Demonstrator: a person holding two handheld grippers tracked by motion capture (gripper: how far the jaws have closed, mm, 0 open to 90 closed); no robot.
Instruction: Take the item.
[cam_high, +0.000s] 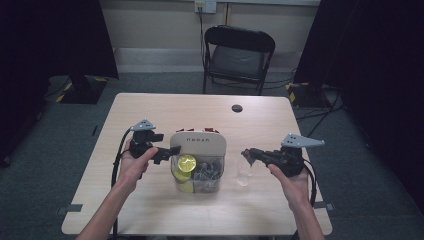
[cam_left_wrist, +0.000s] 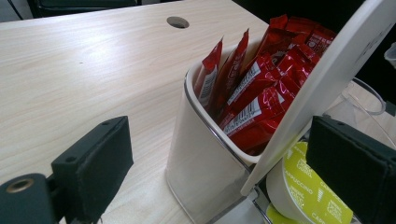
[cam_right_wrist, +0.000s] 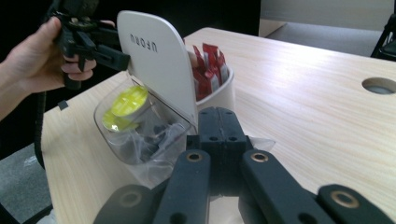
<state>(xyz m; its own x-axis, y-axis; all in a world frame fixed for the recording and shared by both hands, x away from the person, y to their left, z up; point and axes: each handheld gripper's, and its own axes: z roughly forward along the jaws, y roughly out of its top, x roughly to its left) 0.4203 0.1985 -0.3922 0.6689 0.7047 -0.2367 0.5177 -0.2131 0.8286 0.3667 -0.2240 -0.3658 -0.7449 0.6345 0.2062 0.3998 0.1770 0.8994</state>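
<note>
One clear crinkly plastic bag (cam_high: 244, 172), on the light wooden table (cam_high: 165, 110) just right of the organiser, top pinched at the tips of the right gripper (cam_high: 247, 153); jaws pressed together on the film, seen close in the right gripper view. One white plastic hinged lid (cam_high: 197, 142) tilted up over the organiser, left edge between the jaws of the left gripper (cam_high: 170, 150); jaws spread wide, one pad beside the lid's underside, contact hard to tell. Under the lid, a clear plastic front bin (cam_right_wrist: 135, 135) with round capsules with lime-green foil tops (cam_high: 187, 161) plus darker capsules below. Behind it, a white rounded rear tub (cam_left_wrist: 201, 154) packed with red foil sachets (cam_left_wrist: 252, 88) standing upright. Organiser near the table's middle, between both hands. Farther back, a round cable hole (cam_high: 237, 108) in the tabletop, well apart from the organiser. Beyond the table, a black folding chair (cam_high: 239, 55) by the wall.
</note>
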